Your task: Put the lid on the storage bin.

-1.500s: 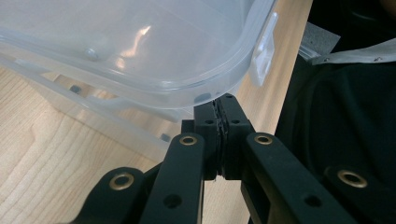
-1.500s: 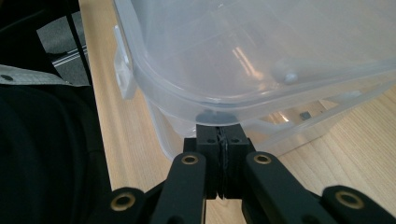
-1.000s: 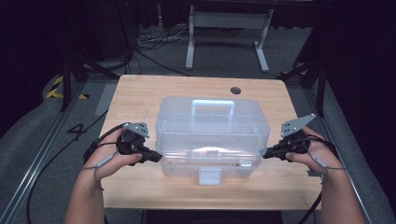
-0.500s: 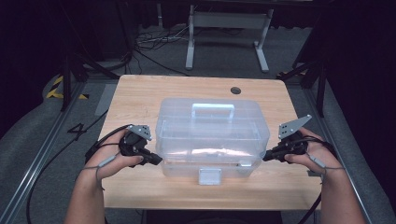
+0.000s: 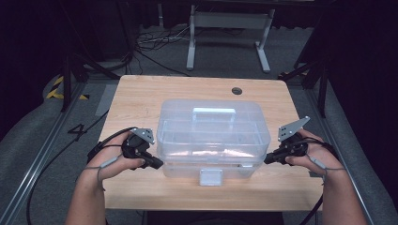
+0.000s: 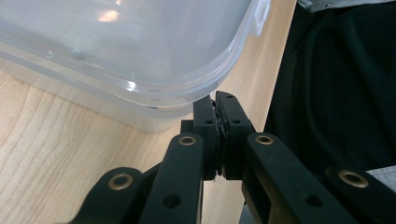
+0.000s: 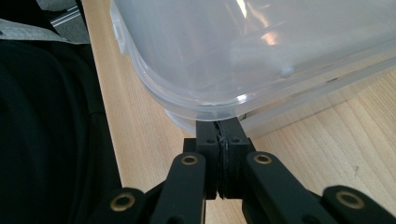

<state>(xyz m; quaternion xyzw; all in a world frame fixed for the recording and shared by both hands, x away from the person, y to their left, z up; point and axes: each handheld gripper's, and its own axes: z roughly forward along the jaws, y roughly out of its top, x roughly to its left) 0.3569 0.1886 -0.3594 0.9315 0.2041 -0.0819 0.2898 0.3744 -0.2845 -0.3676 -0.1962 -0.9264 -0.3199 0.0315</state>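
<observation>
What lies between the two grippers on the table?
The clear plastic box with its lid on; the left gripper and right gripper sit at its two near corners, high view.

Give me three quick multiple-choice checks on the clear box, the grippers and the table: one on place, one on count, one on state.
1. Where do the two grippers sit relative to the clear plastic box?
A. both on its lid
B. one at each near lower corner
C. both behind it

2. How many handles show on the lid?
A. one
B. two
C. three

3. How do the left gripper's jaws stand?
A. wide open
B. closed together
C. clamped on the handle

Key: 1 B, the left gripper and right gripper flank the box's near corners; 2 A, a single handle tops the lid; 3 B, the left gripper view shows the pads meeting.
</observation>
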